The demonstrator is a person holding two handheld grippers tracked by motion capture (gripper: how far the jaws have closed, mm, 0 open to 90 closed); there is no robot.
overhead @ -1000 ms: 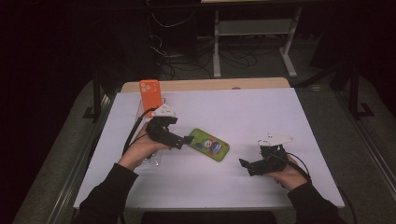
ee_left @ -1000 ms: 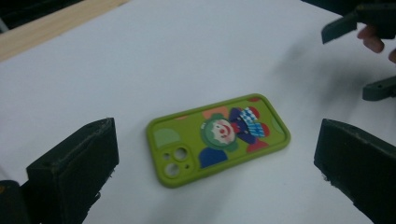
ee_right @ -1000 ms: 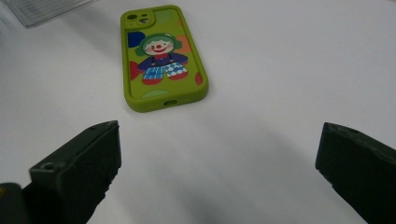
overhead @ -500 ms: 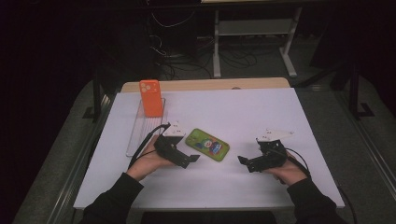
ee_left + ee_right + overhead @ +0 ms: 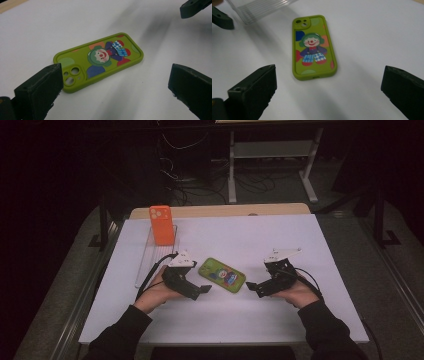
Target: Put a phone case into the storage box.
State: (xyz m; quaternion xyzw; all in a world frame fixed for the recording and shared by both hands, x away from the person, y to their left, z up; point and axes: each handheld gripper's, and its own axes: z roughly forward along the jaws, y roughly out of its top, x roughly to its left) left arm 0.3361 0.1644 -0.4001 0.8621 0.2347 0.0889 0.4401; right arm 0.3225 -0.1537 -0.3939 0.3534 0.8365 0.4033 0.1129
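Note:
A green phone case (image 5: pixel 222 274) with a clown picture lies flat, back up, in the middle of the white table (image 5: pixel 310 240). My left gripper (image 5: pixel 201 290) rests just left of it, and my right gripper (image 5: pixel 253 287) just right of it. In the left gripper view the green case (image 5: pixel 98 61) lies ahead of the left gripper (image 5: pixel 115 82), whose jaws stand wide apart and empty. From the right gripper view the green case (image 5: pixel 313 47) lies lengthwise beyond the right gripper (image 5: pixel 329 85), which is also open and holds nothing.
An orange phone case (image 5: pixel 161 225) stands upright at the far end of a clear slotted rack (image 5: pixel 150 262) on the table's left. The rack's near end (image 5: pixel 259 8) shows beyond the green case. Shelving and cables lie behind the table.
My left gripper has come down and toward the person, from beside the rack to the table left of the green case. The right gripper has edged slightly toward the case.

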